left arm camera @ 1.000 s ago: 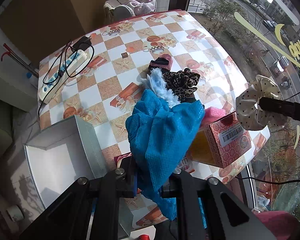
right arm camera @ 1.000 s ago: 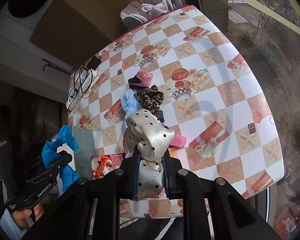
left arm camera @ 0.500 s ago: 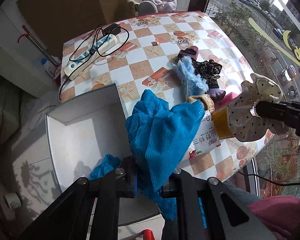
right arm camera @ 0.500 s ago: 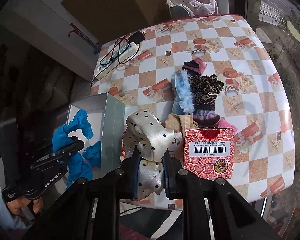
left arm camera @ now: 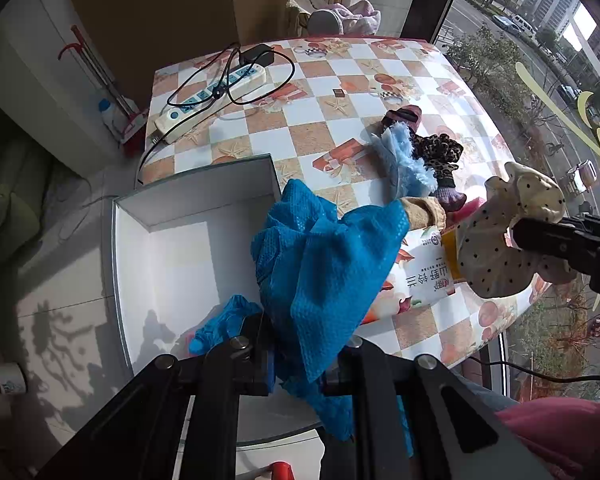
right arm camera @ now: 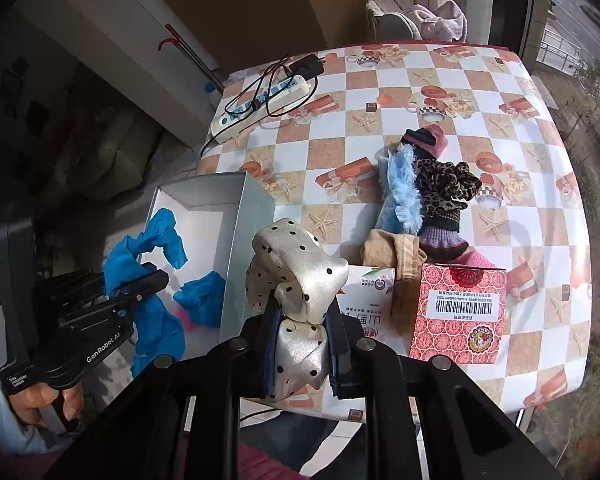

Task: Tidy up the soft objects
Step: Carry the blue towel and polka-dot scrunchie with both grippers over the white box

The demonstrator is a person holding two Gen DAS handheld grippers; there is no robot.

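Note:
My left gripper (left arm camera: 300, 360) is shut on a blue mesh cloth (left arm camera: 324, 264) and holds it over the near right part of the open white box (left arm camera: 172, 248). The cloth also shows in the right wrist view (right arm camera: 156, 240). Another blue piece (left arm camera: 224, 320) lies in the box. My right gripper (right arm camera: 300, 320) is shut on a cream polka-dot scrunchie (right arm camera: 296, 268), held above the table's near edge, right of the box (right arm camera: 240, 216). Fluffy light-blue (right arm camera: 404, 188), leopard (right arm camera: 444, 180), purple-cuffed (right arm camera: 440, 236) and tan (right arm camera: 392, 248) soft items lie in a pile mid-table.
A red patterned carton (right arm camera: 456, 312) and a white printed packet (right arm camera: 364, 300) lie near the table's front edge. A power strip with cables (right arm camera: 260, 104) lies at the far left of the checkered table (right arm camera: 520, 80). The box stands off the table's left side.
Both grippers have moved left and back toward the box. The blue cloth now hangs over the box instead of over the table. The scrunchie has followed, staying right of the box.

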